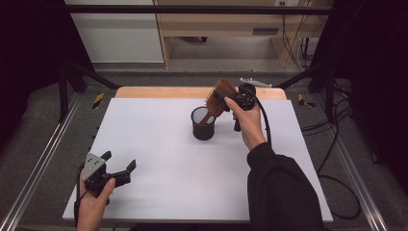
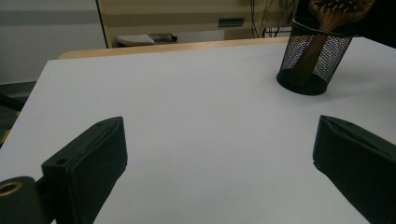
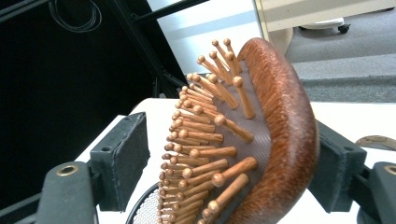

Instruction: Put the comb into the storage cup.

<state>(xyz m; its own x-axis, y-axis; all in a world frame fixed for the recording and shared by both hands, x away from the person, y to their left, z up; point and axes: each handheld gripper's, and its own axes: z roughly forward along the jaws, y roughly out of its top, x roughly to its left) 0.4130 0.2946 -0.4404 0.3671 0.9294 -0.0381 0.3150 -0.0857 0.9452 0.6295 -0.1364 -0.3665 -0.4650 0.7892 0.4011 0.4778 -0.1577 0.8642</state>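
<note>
Your right claw [image 1: 226, 97] is up over the far middle of the white-topped desk [image 1: 192, 168], its black jaws standing either side of the head of the brown wooden paddle hairbrush with peg bristles [image 1: 219, 96]. In the right gripper view the far jaw sits against the brush's smooth wooden back, while the near jaw stands off from the bristle tips, so you cannot tell whether the brush is truly clamped. The hairbrush [image 3: 252, 140] leans tilted, its handle down inside the black wire-mesh cup [image 1: 202, 123], which stands upright on the desk just below and left of your right hand [image 1: 250, 126]. Your left claw [image 1: 120, 166] rests low at the near left corner of the desk — jaws spread wide and holding nothing, well apart from the cup. From the left gripper view, the mesh cup [image 2: 313, 58] sits far off to the upper right with the brush handle showing through its mesh.
</note>
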